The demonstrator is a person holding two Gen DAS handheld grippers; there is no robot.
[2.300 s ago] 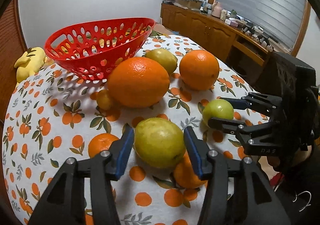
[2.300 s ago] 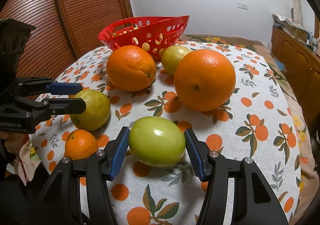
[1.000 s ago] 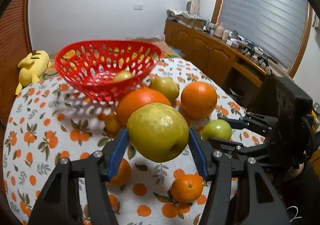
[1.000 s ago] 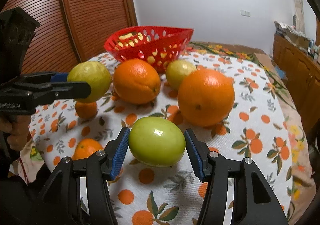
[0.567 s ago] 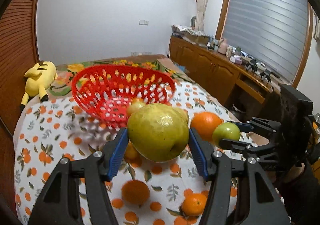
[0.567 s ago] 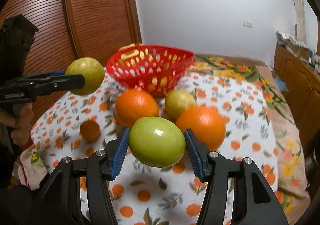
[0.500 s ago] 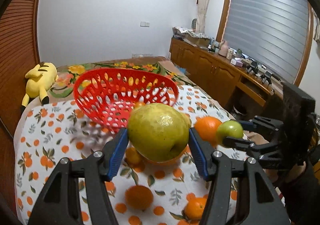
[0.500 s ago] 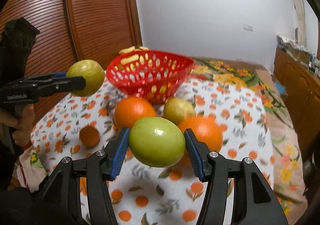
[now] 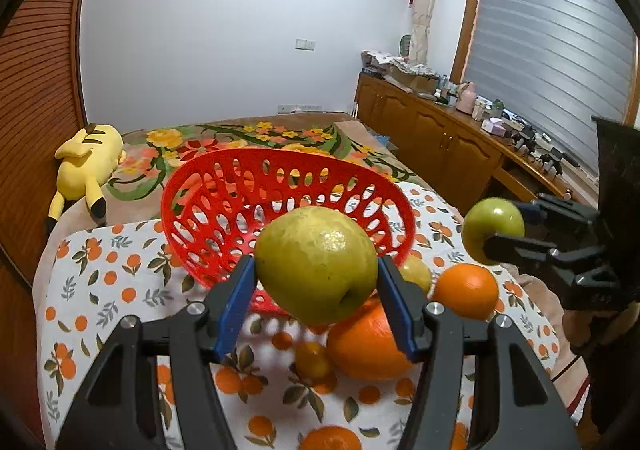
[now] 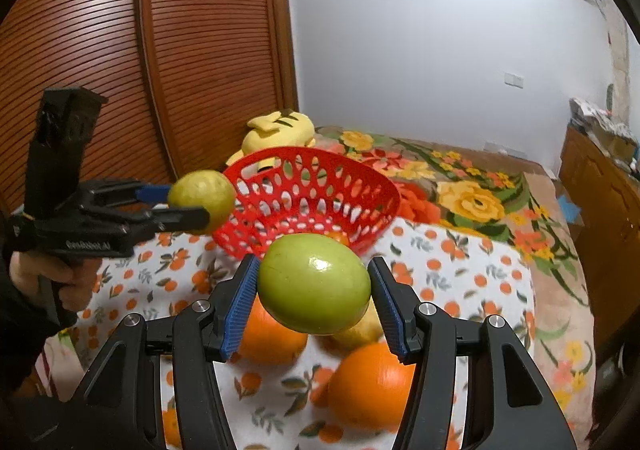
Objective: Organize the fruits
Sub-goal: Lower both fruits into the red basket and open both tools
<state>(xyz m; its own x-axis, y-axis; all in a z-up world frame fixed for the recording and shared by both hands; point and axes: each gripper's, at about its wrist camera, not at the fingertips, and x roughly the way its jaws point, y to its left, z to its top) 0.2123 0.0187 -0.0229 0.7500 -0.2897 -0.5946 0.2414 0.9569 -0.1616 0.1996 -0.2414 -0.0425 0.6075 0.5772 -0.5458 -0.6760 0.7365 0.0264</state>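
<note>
My left gripper point(image 9: 316, 304) is shut on a large yellow-green pear point(image 9: 316, 264), held in the air just short of the red perforated basket point(image 9: 224, 206). The right wrist view shows that same pear point(image 10: 202, 200) at the basket's left rim point(image 10: 312, 156). My right gripper point(image 10: 312, 304) is shut on a smooth green apple point(image 10: 314, 284), raised above the table in front of the basket; in the left wrist view the apple point(image 9: 493, 229) hangs at the right. Two big oranges point(image 9: 370, 338) point(image 9: 466, 292) and a lemon point(image 9: 416, 274) lie on the cloth below.
Small tangerines point(image 9: 314, 360) point(image 9: 334, 438) lie on the orange-print tablecloth point(image 9: 92, 290). A yellow plush toy point(image 9: 86, 162) sits on the floral bedspread behind the basket. A wooden sideboard point(image 9: 452, 154) lines the right wall and a slatted wooden door point(image 10: 168, 50) the left.
Both grippers have risen with their fruit and drawn closer to the basket. The pear now hangs at the basket's near rim; the apple is well off the cloth.
</note>
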